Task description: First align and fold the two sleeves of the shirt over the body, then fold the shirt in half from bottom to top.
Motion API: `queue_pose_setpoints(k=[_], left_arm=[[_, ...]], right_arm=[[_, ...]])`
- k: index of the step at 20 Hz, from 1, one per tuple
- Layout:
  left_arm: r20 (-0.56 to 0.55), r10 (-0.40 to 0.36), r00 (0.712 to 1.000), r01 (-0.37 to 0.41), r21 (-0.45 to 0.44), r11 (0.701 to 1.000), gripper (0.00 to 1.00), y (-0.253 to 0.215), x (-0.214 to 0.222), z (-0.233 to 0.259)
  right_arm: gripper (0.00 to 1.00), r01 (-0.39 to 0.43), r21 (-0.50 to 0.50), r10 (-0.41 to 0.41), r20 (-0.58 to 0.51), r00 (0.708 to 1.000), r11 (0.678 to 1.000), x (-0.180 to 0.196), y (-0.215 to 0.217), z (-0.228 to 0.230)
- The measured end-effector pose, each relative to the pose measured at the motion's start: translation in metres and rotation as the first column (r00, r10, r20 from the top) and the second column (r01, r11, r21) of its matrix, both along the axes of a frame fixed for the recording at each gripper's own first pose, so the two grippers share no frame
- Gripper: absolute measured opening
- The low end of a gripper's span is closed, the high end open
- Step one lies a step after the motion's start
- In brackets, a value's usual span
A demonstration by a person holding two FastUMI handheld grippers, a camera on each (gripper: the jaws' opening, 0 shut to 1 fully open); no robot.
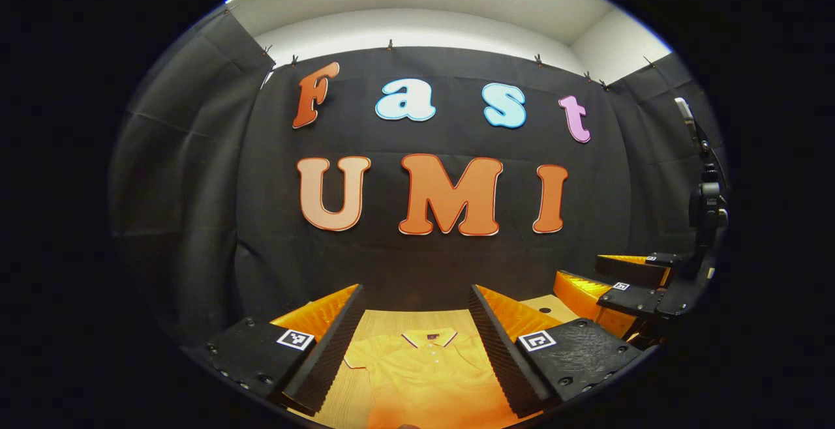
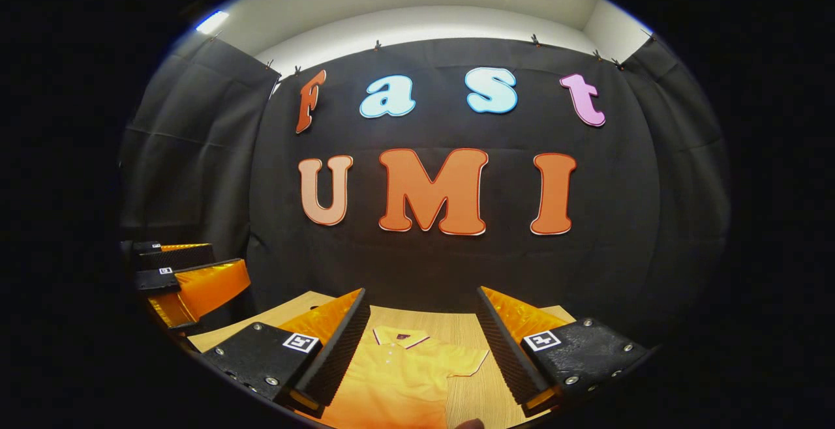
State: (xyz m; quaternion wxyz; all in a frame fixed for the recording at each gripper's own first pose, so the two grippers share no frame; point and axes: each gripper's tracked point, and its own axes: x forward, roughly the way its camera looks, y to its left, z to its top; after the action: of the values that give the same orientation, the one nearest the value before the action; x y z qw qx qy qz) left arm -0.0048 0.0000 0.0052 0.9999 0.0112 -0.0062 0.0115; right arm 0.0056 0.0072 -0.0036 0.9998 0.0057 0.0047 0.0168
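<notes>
Both your grippers, left (image 1: 417,344) and right (image 2: 424,351), hang open above the shirt (image 1: 427,377), lying flat on the table (image 2: 466,328). Pinch 2 layers at a sleeve and the body drags askew.

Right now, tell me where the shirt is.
The shirt lies flat on the wooden table, collar toward the wall, ahead of both open claws.

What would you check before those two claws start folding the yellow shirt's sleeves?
1. Yellow polo shirt flat on the wooden table, collar away from the grippers: ok.
2. Left gripper open, holding nothing: ok.
3. Right gripper open, holding nothing: ok.
4. Sleeves unfolded: one shows in the left gripper view, the other in the right gripper view: ok.
5. Bottom hem straight: cannot tell.
</notes>
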Motion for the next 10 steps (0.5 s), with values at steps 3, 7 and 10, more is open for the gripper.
queue_pose_setpoints(k=[3, 7, 10], left_arm=[[0.001, 0.011, 1.000, -0.011, 0.000, 1.000, 0.98, 0.003, 0.001, -0.002], [0.005, 0.025, 1.000, -0.025, 0.008, 1.000, 0.98, 0.009, 0.000, -0.001], [0.011, 0.032, 0.999, -0.032, 0.009, 0.999, 0.98, 0.014, -0.001, 0.001]], right_arm=[[0.98, -0.005, -0.010, 0.005, 0.011, 1.000, 1.000, 0.002, 0.001, 0.004], [0.98, -0.010, -0.010, 0.010, 0.007, 1.000, 1.000, 0.003, 0.004, 0.001], [0.98, -0.007, -0.006, 0.007, 0.006, 1.000, 1.000, 0.005, 0.005, 0.000]])
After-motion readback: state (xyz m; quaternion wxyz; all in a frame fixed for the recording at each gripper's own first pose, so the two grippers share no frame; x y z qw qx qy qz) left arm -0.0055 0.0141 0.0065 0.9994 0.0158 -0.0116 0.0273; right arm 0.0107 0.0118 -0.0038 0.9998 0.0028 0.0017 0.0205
